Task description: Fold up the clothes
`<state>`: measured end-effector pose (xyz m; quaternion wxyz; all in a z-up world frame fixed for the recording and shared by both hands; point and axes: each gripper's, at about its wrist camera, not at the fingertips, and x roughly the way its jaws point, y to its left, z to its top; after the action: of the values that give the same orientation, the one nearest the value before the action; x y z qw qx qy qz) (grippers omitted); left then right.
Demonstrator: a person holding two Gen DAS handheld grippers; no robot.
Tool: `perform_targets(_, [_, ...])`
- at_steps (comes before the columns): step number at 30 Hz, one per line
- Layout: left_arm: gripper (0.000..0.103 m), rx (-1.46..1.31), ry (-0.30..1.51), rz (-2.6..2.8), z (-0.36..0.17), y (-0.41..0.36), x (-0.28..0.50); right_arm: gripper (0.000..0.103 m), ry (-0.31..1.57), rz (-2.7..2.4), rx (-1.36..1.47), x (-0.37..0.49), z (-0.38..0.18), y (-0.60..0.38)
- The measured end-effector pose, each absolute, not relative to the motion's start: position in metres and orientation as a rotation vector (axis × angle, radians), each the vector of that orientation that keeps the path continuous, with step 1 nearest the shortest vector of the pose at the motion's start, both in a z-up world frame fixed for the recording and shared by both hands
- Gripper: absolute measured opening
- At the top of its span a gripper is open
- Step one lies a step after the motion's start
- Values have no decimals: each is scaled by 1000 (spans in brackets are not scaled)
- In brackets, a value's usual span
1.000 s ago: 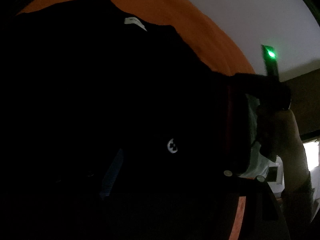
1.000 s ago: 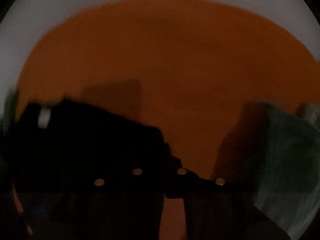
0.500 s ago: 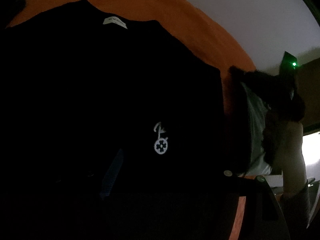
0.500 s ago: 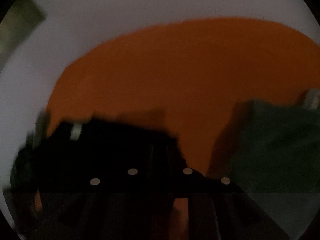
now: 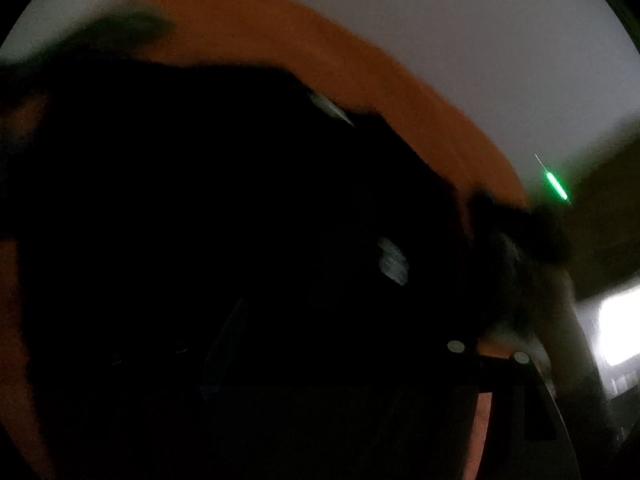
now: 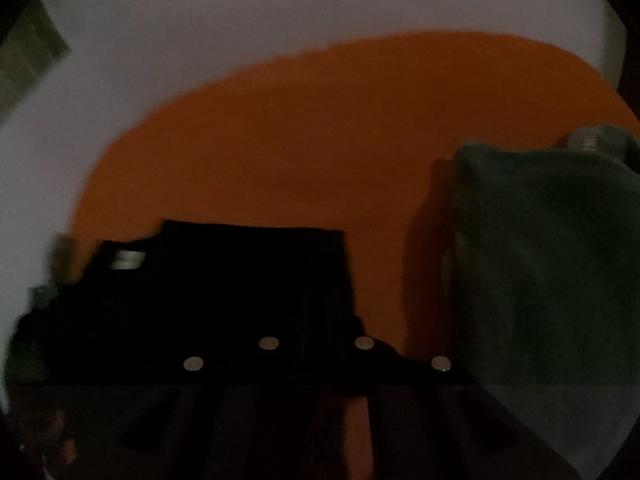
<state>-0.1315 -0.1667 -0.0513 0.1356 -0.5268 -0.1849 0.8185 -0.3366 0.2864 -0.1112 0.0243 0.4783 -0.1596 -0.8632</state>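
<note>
A black garment (image 5: 200,220) with a white neck label (image 5: 330,108) and a pale chest logo (image 5: 394,260) fills the blurred, dark left wrist view above the orange table (image 5: 360,80). My left gripper (image 5: 340,352) has its jaws wide apart; only its right finger (image 5: 520,400) shows clearly, and the cloth hides the other. My right gripper (image 6: 316,332) has its fingers close together and closing on an edge of the black garment (image 6: 224,292), which hangs off its left side. The right gripper (image 5: 516,220) appears far right, gripping the black cloth.
A folded dark green garment (image 6: 540,260) lies on the orange table (image 6: 300,152) at the right, also glimpsed as green cloth (image 5: 120,32) top left. A person's forearm (image 5: 568,340) holds the right gripper. A pale wall (image 6: 200,40) stands behind the table.
Both grippers have swung and lifted with the black garment. The cloth now spreads wider in the right wrist view, the green garment looms nearer, and the left view has gone blurred.
</note>
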Motion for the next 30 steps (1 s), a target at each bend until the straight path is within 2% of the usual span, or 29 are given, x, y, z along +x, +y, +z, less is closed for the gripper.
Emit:
perform_targets(5, [75, -1559, -804, 2482, -43, -279, -116, 5, -607, -2538, 1415, -242, -92, 261])
perform_targets(7, [75, -1569, -888, 2462, -44, -302, -108, 5, -528, -2494, 1471, -213, -111, 240])
perform_targets(9, [75, -1574, -895, 2478, -42, -316, -101, 5, -418, -2443, 1584, -201, -137, 226])
perform_targets(10, [75, -1566, -880, 2486, -40, -321, -96, 5, -369, -2412, 1656, -202, -154, 223])
perform_targets(12, [75, -1554, -859, 2487, -39, -325, -87, 5, -452, -2404, 1626, -197, -152, 230])
perform_targets(15, [75, -1541, -903, 2465, -44, -336, -85, 6, -458, -2438, 1500, -181, -115, 236])
perform_targets(16, [75, -1551, -938, 2447, -48, -341, -85, 11, -375, -2444, 1479, -179, -106, 232])
perform_targets(19, [75, -1550, -1046, 2402, -58, -355, -89, 12, -287, -2429, 1536, -181, -106, 233])
perform_targets(23, [75, -1527, -1143, 2354, -70, -358, -102, 12, -455, -2393, 1508, -168, -97, 248])
perform_targets(28, [75, -1434, -1441, 2231, -100, -366, -130, 12, -355, -2413, 1514, -167, -91, 254])
perform_targets(30, [75, -1415, -1503, 2245, -111, -368, -142, 12, -415, -2399, 1522, -171, -96, 256])
